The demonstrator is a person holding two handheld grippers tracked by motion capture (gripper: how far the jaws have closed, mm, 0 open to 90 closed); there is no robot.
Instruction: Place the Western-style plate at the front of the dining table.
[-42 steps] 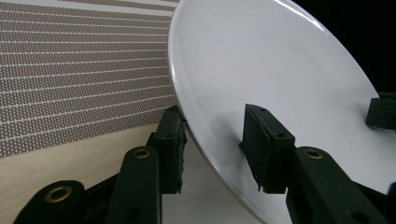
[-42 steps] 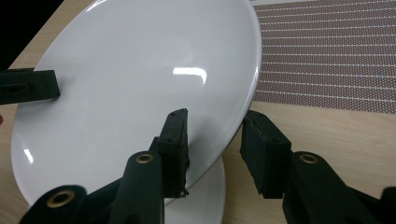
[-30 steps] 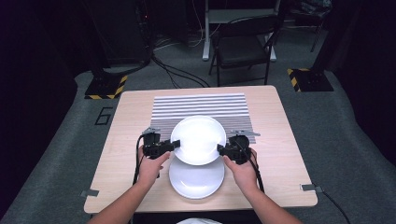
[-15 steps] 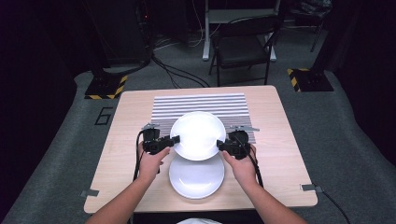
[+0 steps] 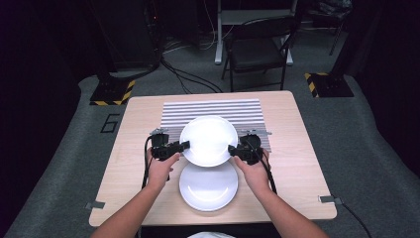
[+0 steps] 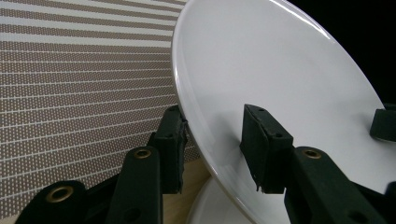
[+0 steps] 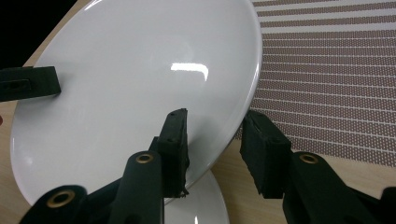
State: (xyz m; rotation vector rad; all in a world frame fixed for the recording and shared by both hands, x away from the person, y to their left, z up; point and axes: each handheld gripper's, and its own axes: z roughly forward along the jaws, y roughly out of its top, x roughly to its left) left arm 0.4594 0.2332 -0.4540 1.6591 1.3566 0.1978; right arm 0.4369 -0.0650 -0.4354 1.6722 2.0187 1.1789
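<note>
1. The left gripper, left of centre in the high view, has its black jaws clamped over the left rim of the upper plate. In the left gripper view one jaw sits under the rim and the other presses on the plate's face.
2. The right gripper, just right of centre, is closed on the opposite rim in the same way. Two grips on facing edges likely keep the wide, slippery plate level and stop it from swinging.
3. The upper plate is round, white and glossy, with a shallow raised rim; a lamp glints on it in the right gripper view. It is held in the middle of the frame, its far edge over the striped mat.
4. Right below it in the frame, a second white plate of the same shape lies flat on the table, partly overlapped by the held one.
5. The mat is a woven rectangle of fine grey and white stripes with a dotted texture. The table is pale wood grain.
</note>
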